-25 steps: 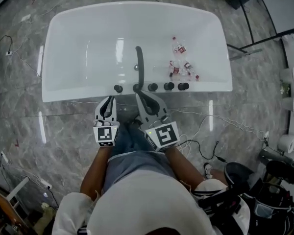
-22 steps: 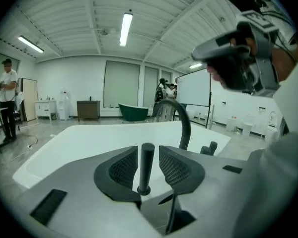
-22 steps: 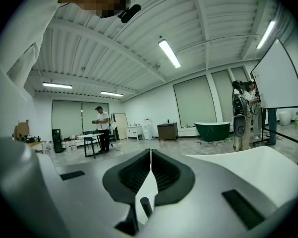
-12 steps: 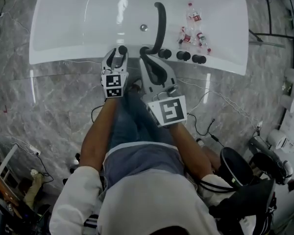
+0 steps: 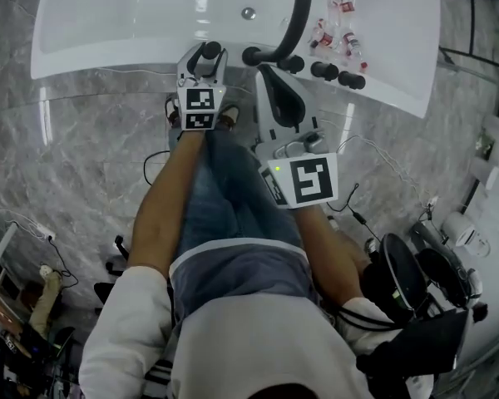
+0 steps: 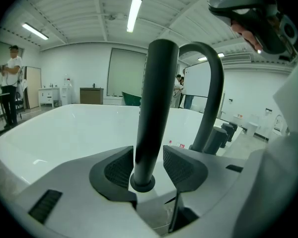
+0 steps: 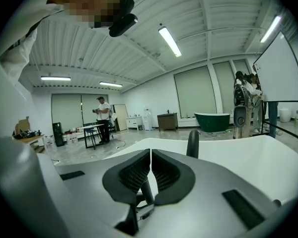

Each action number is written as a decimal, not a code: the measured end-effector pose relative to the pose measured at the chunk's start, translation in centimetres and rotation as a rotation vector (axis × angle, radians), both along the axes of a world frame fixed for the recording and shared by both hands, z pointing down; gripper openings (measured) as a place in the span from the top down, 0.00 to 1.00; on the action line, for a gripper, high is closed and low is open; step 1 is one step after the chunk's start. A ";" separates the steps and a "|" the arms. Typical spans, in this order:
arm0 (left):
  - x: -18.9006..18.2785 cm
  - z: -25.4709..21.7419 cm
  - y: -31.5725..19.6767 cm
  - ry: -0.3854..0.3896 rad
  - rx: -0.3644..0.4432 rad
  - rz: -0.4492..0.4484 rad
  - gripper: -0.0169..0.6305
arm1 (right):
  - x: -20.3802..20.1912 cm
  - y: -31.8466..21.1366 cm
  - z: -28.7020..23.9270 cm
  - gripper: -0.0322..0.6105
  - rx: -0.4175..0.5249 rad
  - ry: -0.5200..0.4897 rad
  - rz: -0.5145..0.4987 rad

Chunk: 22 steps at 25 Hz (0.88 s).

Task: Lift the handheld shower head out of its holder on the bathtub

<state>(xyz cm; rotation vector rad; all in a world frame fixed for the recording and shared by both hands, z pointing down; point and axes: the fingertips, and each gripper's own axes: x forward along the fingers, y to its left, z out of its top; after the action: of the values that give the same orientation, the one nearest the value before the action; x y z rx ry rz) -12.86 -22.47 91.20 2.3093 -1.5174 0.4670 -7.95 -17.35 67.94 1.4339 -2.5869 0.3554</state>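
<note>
Both grippers had sunk to the bathtub [image 5: 108, 23] rim: left gripper [image 6: 148, 165] jaws, just opened, flanked the shower head [image 6: 154, 108] upright in its holder [image 6: 141, 184], right gripper [image 7: 150, 170] jaws shut empty; a skewed squeeze might jam it there.

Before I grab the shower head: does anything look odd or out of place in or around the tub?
Yes. Several small red-labelled bottles lie tipped and scattered inside the bathtub, toward the person's right, just beyond the black knobs. Nothing else stands out.

On the near rim of the bathtub [image 5: 100, 56] before me, the shower head [image 5: 209, 51] stands leftmost, then spout [image 5: 296, 15], then knobs [image 5: 323, 70]; bottles [image 5: 347, 41] lie inside.
</note>
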 end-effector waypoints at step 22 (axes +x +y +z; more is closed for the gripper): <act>-0.1 -19.7 1.0 0.094 0.182 -0.073 0.75 | 1.3 -1.7 -5.3 0.92 0.004 -0.013 -0.014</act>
<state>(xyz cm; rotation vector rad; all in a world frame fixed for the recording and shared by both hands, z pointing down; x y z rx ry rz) -12.97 -21.50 71.50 2.3632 -1.6523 0.2058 -6.63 -19.01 62.60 1.4194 -2.6079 0.3591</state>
